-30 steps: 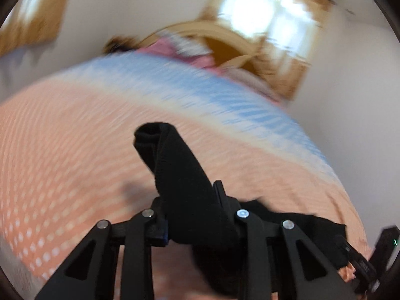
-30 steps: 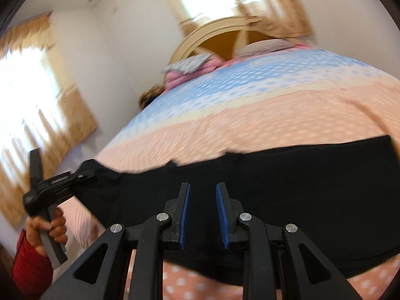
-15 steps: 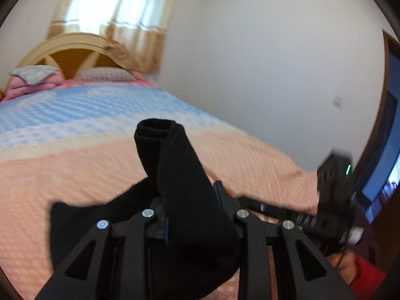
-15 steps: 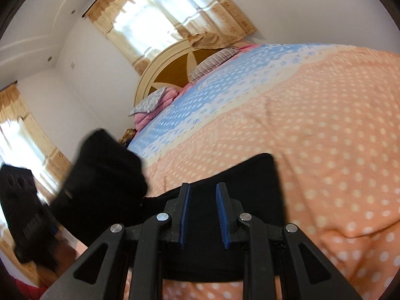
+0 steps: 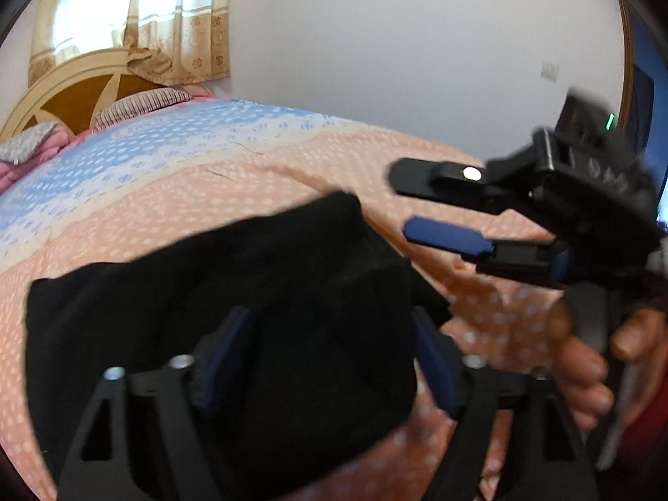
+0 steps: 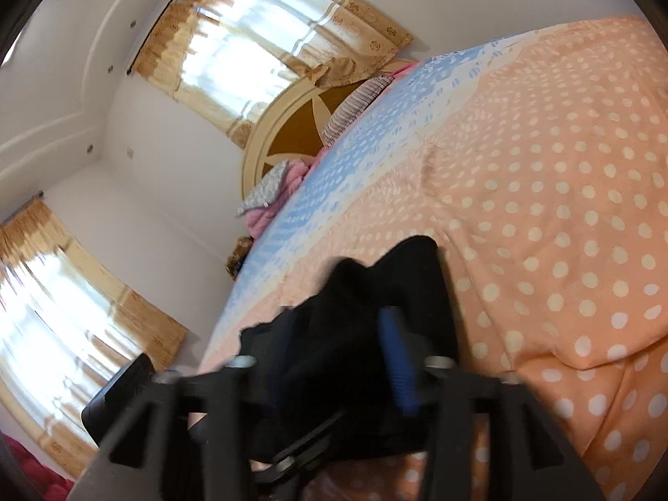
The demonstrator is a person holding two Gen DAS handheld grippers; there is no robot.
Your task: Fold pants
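Observation:
The black pants (image 5: 234, 292) lie bunched on the orange polka-dot bedspread (image 5: 167, 196). My left gripper (image 5: 325, 334) stands open over them, its blue pads wide apart with a hump of black cloth between them. My right gripper (image 5: 401, 200) shows at the right of the left wrist view, open and empty, just right of the pants. In the right wrist view my right gripper (image 6: 334, 334) is open above the black pants (image 6: 396, 267), with the left tool partly showing beneath it.
The bedspread (image 6: 563, 208) turns blue toward the headboard (image 5: 75, 96), where pillows (image 5: 142, 104) and a pink blanket (image 6: 267, 213) lie. Curtained windows (image 6: 259, 50) and white walls stand behind. A hand (image 5: 593, 371) holds the right tool.
My left gripper has opened and let go of the pants fold it held upright; the cloth has dropped onto the bed. My right gripper has opened wider and moved in close beside the left one.

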